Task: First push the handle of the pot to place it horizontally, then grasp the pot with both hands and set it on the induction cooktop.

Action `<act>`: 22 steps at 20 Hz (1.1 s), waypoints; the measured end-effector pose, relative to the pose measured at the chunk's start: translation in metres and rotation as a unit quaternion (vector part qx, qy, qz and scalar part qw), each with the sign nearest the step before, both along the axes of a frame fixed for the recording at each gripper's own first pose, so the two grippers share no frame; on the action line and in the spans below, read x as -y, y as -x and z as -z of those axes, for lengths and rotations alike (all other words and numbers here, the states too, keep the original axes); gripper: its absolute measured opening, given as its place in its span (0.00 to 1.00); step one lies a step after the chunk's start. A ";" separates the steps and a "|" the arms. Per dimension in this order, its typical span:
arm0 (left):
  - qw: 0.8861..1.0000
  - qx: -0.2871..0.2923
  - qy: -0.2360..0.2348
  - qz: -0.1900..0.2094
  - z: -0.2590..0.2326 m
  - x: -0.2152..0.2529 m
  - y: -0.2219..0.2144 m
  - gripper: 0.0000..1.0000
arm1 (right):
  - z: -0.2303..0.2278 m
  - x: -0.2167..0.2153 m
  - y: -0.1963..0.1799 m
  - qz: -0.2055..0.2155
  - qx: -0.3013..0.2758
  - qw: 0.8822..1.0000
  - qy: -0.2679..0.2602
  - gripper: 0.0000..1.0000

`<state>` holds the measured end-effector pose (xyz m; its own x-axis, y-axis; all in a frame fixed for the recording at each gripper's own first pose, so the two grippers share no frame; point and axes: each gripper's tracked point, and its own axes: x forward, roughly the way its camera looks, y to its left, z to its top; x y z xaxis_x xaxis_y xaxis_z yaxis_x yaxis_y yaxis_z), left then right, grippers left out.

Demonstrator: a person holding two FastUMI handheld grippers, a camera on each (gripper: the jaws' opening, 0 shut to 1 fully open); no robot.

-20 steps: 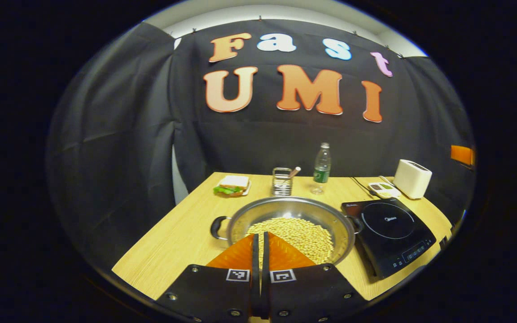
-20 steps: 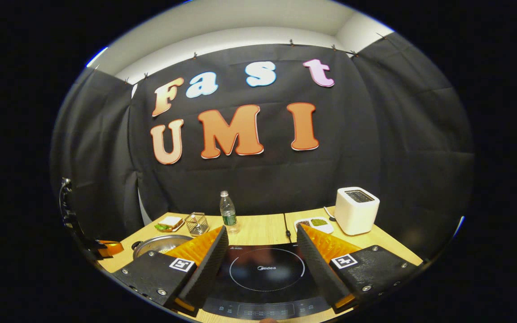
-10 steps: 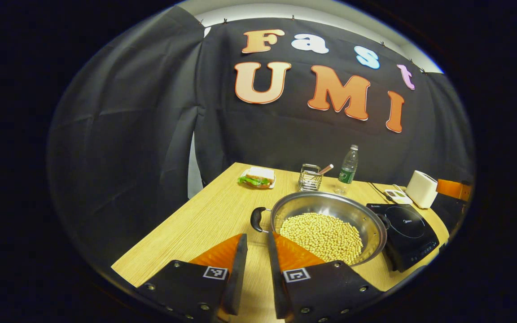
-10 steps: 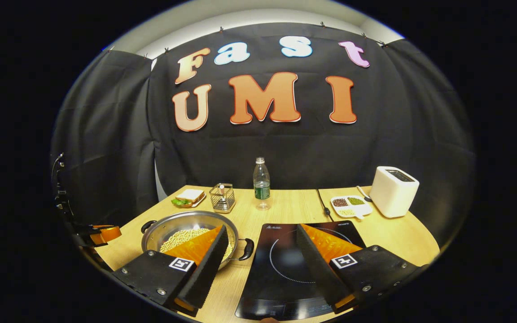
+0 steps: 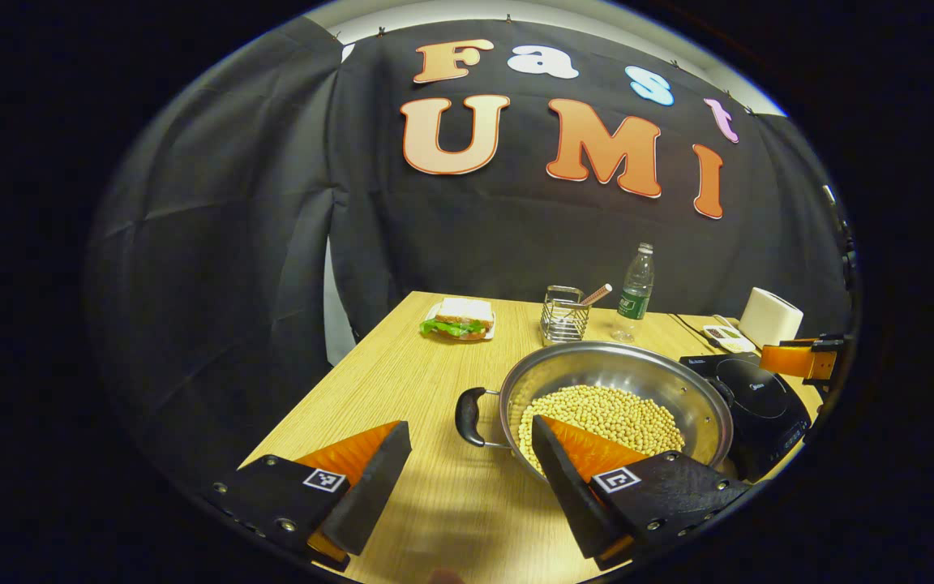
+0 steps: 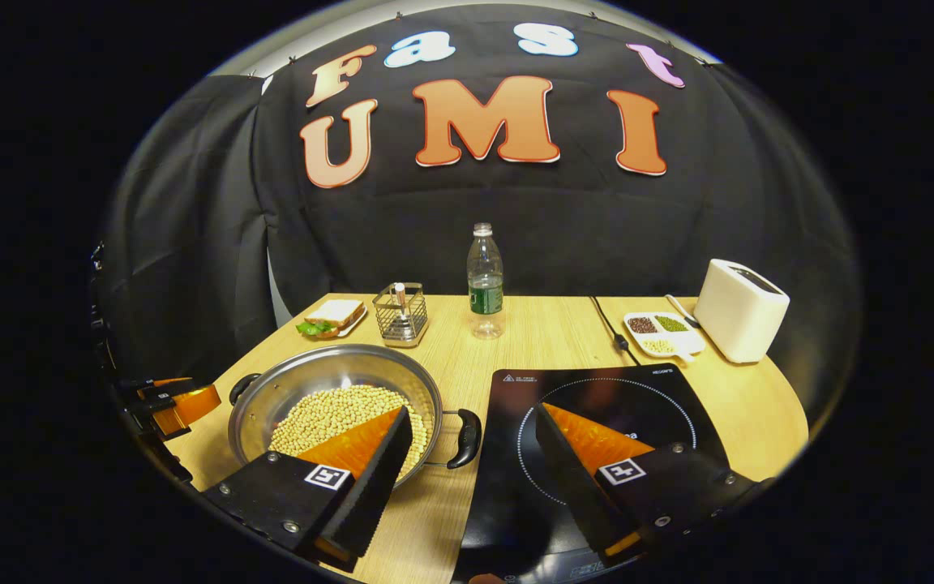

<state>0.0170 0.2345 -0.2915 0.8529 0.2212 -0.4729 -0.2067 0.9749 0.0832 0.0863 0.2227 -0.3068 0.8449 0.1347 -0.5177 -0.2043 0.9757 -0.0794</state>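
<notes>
Since a second ago, when my left gripper (image 5: 463, 478) was closed over the pot (image 5: 617, 401), its jaws have spread wide and it has swung to the pot's left side; it holds nothing. Left handle (image 5: 469, 416) now sits at 12 o'clock between the open fingers, a little ahead. My right gripper (image 6: 471, 462) is also wide open and empty, with the right handle (image 6: 464, 438) at 12 o'clock just beyond it. Pot, full of beans (image 6: 337, 414), rests on the table (image 6: 548, 332), just left of the cooktop (image 6: 597, 405). Handles lie roughly level, so I judge the push done. Next: close on both handles.
</notes>
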 end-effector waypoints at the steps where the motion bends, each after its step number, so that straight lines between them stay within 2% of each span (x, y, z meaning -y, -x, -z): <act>1: 1.000 -0.006 -0.004 0.004 0.005 -0.004 -0.006 0.94 | 0.005 -0.002 -0.004 -0.001 -0.005 1.000 -0.001 0.96; 6: 0.999 -0.031 -0.005 0.018 0.028 -0.007 -0.032 0.94 | 0.026 -0.001 -0.022 0.010 -0.023 1.000 0.010 0.96; 9: 0.999 -0.046 0.010 0.016 0.043 -0.011 -0.042 0.94 | 0.042 -0.001 -0.026 0.015 -0.044 0.999 0.014 0.96; 12: 0.998 -0.056 0.033 0.015 0.054 -0.014 -0.048 0.94 | 0.053 -0.003 -0.030 0.016 -0.056 0.998 0.020 0.96; 19: 0.997 -0.071 0.038 0.019 0.062 -0.014 -0.051 0.97 | 0.076 -0.014 -0.028 0.009 -0.088 0.996 0.031 0.96; 20: 0.996 -0.072 0.040 0.021 0.065 -0.014 -0.051 0.96 | 0.078 -0.015 -0.027 0.009 -0.092 0.995 0.031 0.96; 22: 0.995 -0.072 0.055 0.032 0.067 -0.008 -0.053 0.84 | 0.081 -0.017 -0.027 0.012 -0.096 0.995 0.032 0.96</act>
<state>0.0701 0.2423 -0.3582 0.7849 0.1088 -0.6100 -0.1370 0.9906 0.0004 0.1132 0.2394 -0.3876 0.7328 0.0778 -0.6760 -0.1985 0.9747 -0.1031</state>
